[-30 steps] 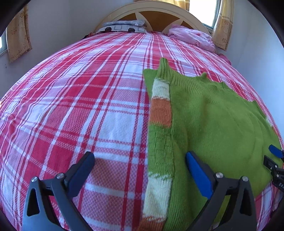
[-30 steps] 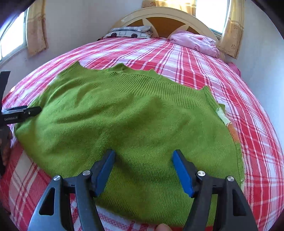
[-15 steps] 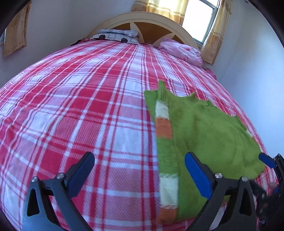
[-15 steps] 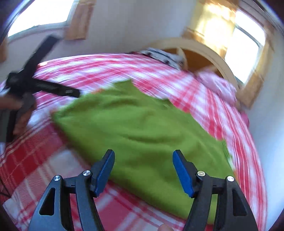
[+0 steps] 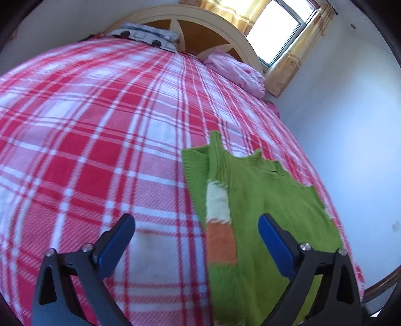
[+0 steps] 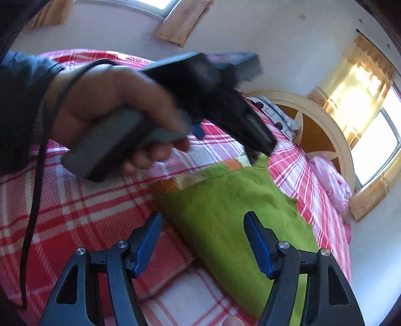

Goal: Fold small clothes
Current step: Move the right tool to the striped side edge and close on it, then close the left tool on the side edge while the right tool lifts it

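Bed point(image 5: 82, 140) fills most of frame, red-white-pink plaid cover. Cream arched headboard point(image 5: 190, 23) with brown panels, top center. Patterned grey-white pillow point(image 5: 147, 37) against it; pink bedding point(image 5: 238, 72) bunched upper right. Bright window point(image 5: 278, 32) upper right, sunlit yellow curtains point(image 5: 295, 60). Plain pale walls point(image 5: 351, 120). Second curtained window point(image 6: 175, 15) top center in right wrist view.

A bed covered by a red, pink and white plaid blanket point(image 5: 105, 155) fills most of both views. At its far end stands an arched cream headboard with brown wooden panels point(image 5: 200, 32). Against it lie a grey-and-white patterned pillow point(image 5: 147, 37) and, nearer the window, a crumpled pink cloth point(image 5: 238, 72). Yellow patterned curtains point(image 6: 351, 82) frame a bright window point(image 5: 278, 37) in the pale wall point(image 5: 351, 125).
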### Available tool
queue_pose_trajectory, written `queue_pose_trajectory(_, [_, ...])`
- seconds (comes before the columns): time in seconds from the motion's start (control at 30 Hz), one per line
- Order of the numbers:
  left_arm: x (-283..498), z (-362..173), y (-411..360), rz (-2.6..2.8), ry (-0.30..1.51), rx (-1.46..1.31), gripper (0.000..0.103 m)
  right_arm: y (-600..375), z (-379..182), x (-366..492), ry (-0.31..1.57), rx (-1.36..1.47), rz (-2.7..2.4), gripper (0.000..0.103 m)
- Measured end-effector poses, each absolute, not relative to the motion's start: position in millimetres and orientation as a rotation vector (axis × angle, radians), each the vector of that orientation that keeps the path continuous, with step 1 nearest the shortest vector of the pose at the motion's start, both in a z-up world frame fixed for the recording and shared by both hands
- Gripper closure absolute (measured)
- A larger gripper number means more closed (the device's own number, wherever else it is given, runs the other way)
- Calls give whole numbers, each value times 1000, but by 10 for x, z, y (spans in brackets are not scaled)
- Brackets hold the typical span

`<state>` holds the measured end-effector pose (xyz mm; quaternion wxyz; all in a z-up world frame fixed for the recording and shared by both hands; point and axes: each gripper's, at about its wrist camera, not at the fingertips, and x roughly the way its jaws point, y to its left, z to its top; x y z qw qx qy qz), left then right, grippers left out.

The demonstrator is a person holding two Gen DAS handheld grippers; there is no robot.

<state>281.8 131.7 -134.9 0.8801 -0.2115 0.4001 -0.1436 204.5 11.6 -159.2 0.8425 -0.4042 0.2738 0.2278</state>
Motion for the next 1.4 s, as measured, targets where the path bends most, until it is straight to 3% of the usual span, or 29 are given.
queue_pose_trajectory(0.2, [3143,-1369,1266,-379,855,-482,13,237,-1702,2027,582,-884,442,35])
queue_pose_trajectory(0.37, [3331,-1387,1169,-387,842,-466,14,268,-1726,2032,575,-896,430,41])
queue_pose_trajectory(0.47, [3364,-1436,1176,-406,842,-477,22,305,-1745,1996,563,-917,430,47])
queue_pose_trajectory(0.57, [3376,-1458,1182,-423,849,-476,47,378,-1765,1927,558,-935,435,56])
queue_pose_trajectory(0.63, [3392,-1507,1219,-452,859,-512,84,401,-1777,1910,558,-943,440,64])
queue_pose_trajectory(0.67, [3389,-1517,1235,-469,858,-529,87,418,-1782,1885,560,-949,443,67])
queue_pose_trajectory(0.83, [3314,-1507,1331,-455,824,-598,90,430,-1737,1839,560,-935,444,95])
queue_pose_trajectory(1.23, [3271,-1574,1386,-450,846,-676,90,115,-1495,2101,615,-760,495,97])
queue_pose_trajectory(1.4, [3288,-1599,1378,-437,851,-686,73,105,-1544,2138,620,-773,499,96])
